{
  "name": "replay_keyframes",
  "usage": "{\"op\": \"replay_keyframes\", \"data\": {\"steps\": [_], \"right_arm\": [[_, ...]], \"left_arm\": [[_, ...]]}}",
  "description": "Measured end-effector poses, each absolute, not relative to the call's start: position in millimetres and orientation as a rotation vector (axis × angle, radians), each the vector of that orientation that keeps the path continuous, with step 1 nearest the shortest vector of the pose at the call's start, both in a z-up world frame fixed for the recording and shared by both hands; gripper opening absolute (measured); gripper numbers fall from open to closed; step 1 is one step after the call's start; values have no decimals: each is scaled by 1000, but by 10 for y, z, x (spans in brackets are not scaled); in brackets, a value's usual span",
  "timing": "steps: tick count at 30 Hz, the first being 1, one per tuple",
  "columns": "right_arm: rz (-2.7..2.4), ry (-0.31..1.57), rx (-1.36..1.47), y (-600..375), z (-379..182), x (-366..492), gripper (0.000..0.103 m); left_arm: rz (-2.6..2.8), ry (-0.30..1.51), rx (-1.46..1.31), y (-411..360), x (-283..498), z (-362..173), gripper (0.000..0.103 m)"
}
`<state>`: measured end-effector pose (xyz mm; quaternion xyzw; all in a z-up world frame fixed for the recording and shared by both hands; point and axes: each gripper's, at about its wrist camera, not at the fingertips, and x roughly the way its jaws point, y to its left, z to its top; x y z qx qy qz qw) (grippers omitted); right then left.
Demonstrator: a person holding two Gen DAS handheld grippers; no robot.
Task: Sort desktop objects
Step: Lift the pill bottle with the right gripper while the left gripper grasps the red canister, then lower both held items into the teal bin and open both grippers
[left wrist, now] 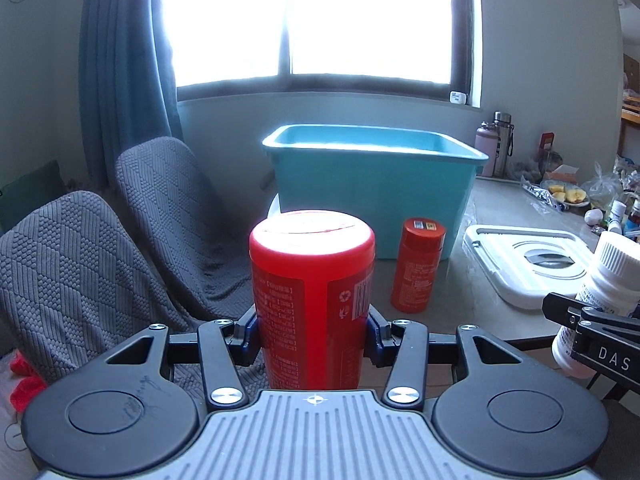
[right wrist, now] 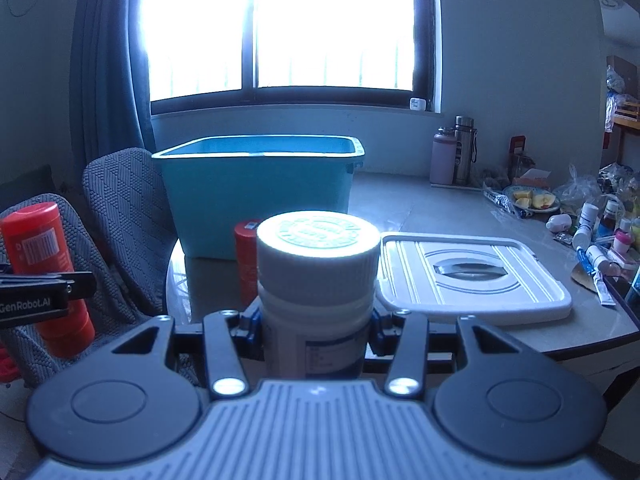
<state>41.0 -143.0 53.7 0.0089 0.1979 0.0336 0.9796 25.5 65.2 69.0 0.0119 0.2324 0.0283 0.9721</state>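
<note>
My left gripper (left wrist: 312,334) is shut on a red bottle (left wrist: 312,292), held upright off the table's near left edge; it also shows in the right wrist view (right wrist: 42,256). My right gripper (right wrist: 316,334) is shut on a white bottle (right wrist: 318,280) with a ribbed white cap, held upright; it also shows in the left wrist view (left wrist: 600,284). A second, smaller red bottle (left wrist: 418,266) stands on the table in front of the teal bin (left wrist: 372,184), which is open; the bin also shows in the right wrist view (right wrist: 256,184).
A white bin lid (right wrist: 472,276) lies flat on the grey table (right wrist: 420,208), right of the bin. Two flasks (right wrist: 454,156), a fruit plate (right wrist: 530,200) and small bottles (right wrist: 600,232) crowd the right side. Two grey-covered chairs (left wrist: 120,232) stand at the left.
</note>
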Motion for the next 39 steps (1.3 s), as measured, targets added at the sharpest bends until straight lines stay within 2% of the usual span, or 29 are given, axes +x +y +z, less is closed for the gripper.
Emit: {"op": "replay_keyframes", "data": {"steps": [21, 39], "right_arm": [[63, 295, 16, -1371, 1175, 730, 48], [82, 264, 25, -1310, 1536, 1955, 48]], "left_arm": [[39, 377, 28, 675, 580, 1484, 50], [49, 380, 47, 523, 1947, 1945, 50]]}}
